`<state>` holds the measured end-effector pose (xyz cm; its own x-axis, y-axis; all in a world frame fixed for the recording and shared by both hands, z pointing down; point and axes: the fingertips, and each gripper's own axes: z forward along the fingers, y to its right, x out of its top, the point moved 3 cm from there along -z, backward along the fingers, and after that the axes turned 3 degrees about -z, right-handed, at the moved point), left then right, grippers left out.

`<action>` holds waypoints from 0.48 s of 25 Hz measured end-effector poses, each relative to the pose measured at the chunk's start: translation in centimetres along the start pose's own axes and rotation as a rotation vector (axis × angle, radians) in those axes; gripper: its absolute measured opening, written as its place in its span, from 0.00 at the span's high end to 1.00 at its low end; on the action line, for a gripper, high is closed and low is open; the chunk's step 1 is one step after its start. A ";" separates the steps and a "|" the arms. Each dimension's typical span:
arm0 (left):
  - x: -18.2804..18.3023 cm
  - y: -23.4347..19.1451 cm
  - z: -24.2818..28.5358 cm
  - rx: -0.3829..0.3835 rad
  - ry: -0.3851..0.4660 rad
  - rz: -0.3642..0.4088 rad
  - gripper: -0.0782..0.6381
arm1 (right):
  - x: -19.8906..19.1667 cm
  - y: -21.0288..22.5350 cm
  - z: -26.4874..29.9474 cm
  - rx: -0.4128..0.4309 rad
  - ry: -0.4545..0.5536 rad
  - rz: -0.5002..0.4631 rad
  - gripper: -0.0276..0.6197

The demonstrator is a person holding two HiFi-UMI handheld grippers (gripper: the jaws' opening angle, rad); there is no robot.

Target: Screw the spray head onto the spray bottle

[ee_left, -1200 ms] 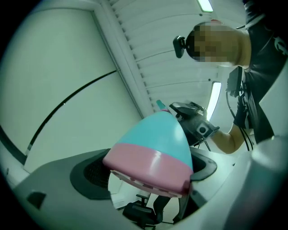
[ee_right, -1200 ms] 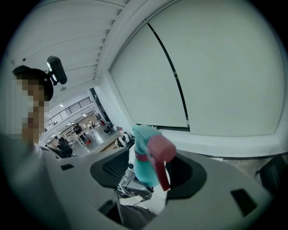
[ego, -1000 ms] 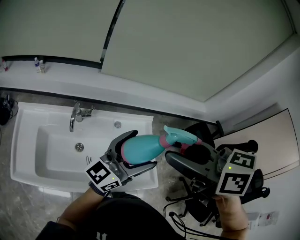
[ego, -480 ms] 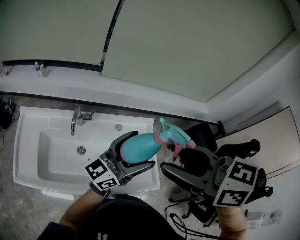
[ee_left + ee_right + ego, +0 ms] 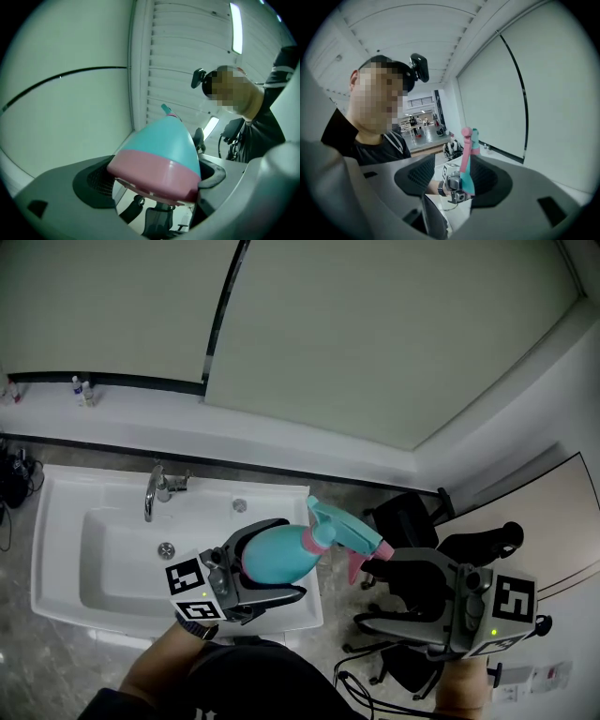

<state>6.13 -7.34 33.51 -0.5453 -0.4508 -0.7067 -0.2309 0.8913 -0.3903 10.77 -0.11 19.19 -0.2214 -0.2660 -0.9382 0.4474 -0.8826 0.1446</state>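
A teal spray bottle (image 5: 275, 555) with a pink base lies crosswise in my left gripper (image 5: 292, 557), which is shut on its body. The teal spray head (image 5: 342, 532) with its pink trigger sits on the bottle's neck and points right. My right gripper (image 5: 368, 593) stands open just below and right of the trigger, with nothing between its fingers. In the left gripper view the bottle's pink base (image 5: 157, 171) fills the gap between the jaws. In the right gripper view the spray head (image 5: 467, 154) shows ahead of the open right gripper (image 5: 452, 180).
A white sink (image 5: 66, 512) with a chrome faucet (image 5: 155, 488) lies below the left gripper. A black office chair (image 5: 403, 517) stands on the floor to the right. Small bottles (image 5: 82, 390) sit on the back ledge. A person shows in both gripper views.
My right gripper has come off the spray head and drawn back down and to the right. The bottle has rolled in the left gripper, so the spray head now tilts up.
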 end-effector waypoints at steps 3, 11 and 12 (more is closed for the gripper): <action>0.0 0.7 1.1 -0.082 -0.019 -0.047 0.23 | 0.6 0.4 -3.0 0.083 0.076 -0.064 0.61; -0.3 5.3 1.9 -0.296 -0.063 -0.190 0.23 | 0.3 2.1 -4.9 0.414 0.328 -0.156 0.61; -0.3 5.6 1.9 -0.329 -0.069 -0.219 0.23 | 0.4 2.5 -4.6 0.484 0.353 -0.155 0.61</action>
<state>6.54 -2.30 30.45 -0.4020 -0.6242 -0.6699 -0.5873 0.7371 -0.3343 15.78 -0.67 17.74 0.0846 -0.0489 -0.9952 -0.0292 -0.9985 0.0466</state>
